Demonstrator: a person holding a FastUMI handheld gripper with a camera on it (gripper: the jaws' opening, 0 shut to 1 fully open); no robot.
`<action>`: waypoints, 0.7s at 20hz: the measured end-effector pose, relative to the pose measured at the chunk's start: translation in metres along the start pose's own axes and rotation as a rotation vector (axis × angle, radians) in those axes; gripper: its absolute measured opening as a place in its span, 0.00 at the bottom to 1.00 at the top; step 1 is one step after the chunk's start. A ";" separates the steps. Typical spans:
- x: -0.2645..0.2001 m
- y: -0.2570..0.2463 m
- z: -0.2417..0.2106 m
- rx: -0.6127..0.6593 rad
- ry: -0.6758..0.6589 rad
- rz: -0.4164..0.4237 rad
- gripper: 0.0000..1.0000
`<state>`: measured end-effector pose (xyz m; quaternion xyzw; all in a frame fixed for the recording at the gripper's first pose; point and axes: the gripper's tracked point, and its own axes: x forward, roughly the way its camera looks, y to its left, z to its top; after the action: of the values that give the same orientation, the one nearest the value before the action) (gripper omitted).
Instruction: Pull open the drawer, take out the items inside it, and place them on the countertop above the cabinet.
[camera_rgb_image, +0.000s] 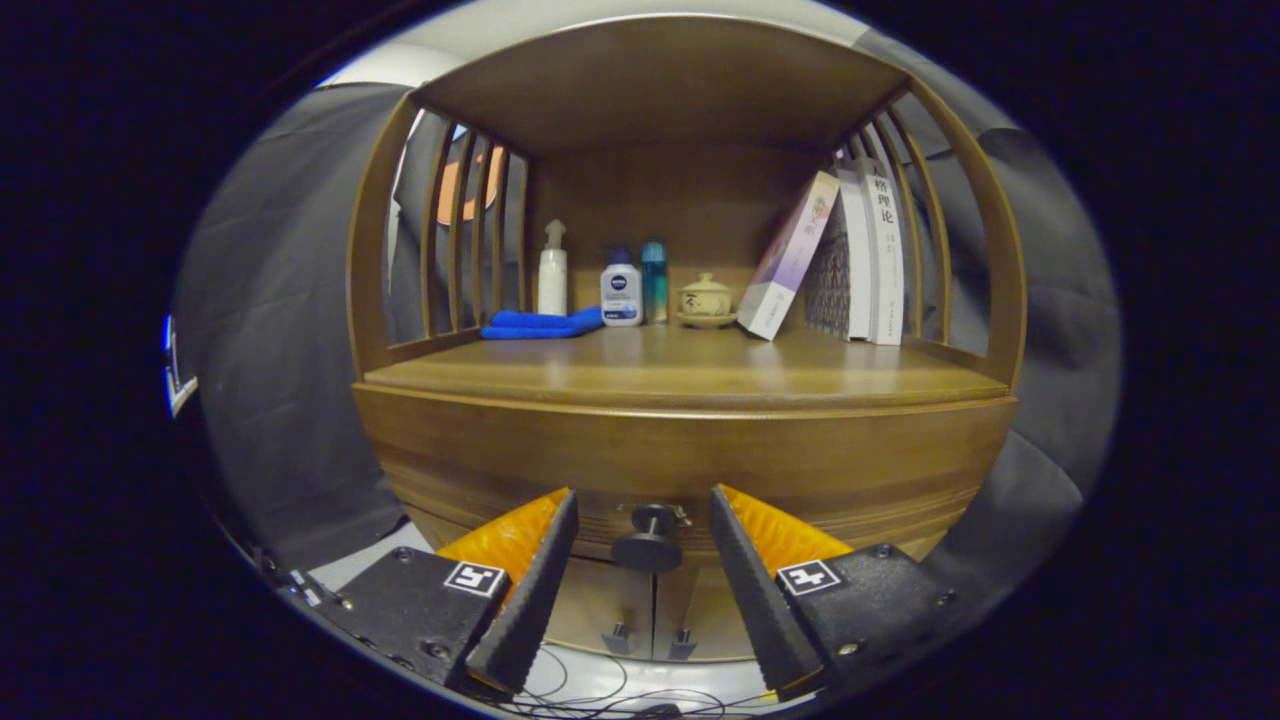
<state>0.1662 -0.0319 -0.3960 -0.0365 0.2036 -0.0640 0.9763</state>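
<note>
A wooden cabinet stands in front of me with its drawer (690, 465) closed under the countertop (690, 375). The drawer's dark round knob (648, 540) sits between my two fingers, which flank it without touching. My gripper (642, 505) is open, close to the drawer front. The drawer's contents are hidden.
At the back of the countertop stand a folded blue cloth (540, 323), a white pump bottle (552, 270), a lotion bottle (621, 288), a teal bottle (654, 281), a small lidded pot (705, 299) and leaning books (850, 260). Slatted sides and a top board enclose the shelf. Two small cabinet doors (650, 610) lie below the drawer, cables on the floor.
</note>
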 end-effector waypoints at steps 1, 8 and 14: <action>0.005 -0.002 -0.004 -0.005 0.001 -0.013 0.83; 0.023 -0.002 -0.016 0.016 0.023 -0.069 0.56; 0.020 -0.001 -0.015 0.105 0.038 -0.037 0.40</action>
<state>0.1781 -0.0360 -0.4174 0.0122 0.2176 -0.0934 0.9715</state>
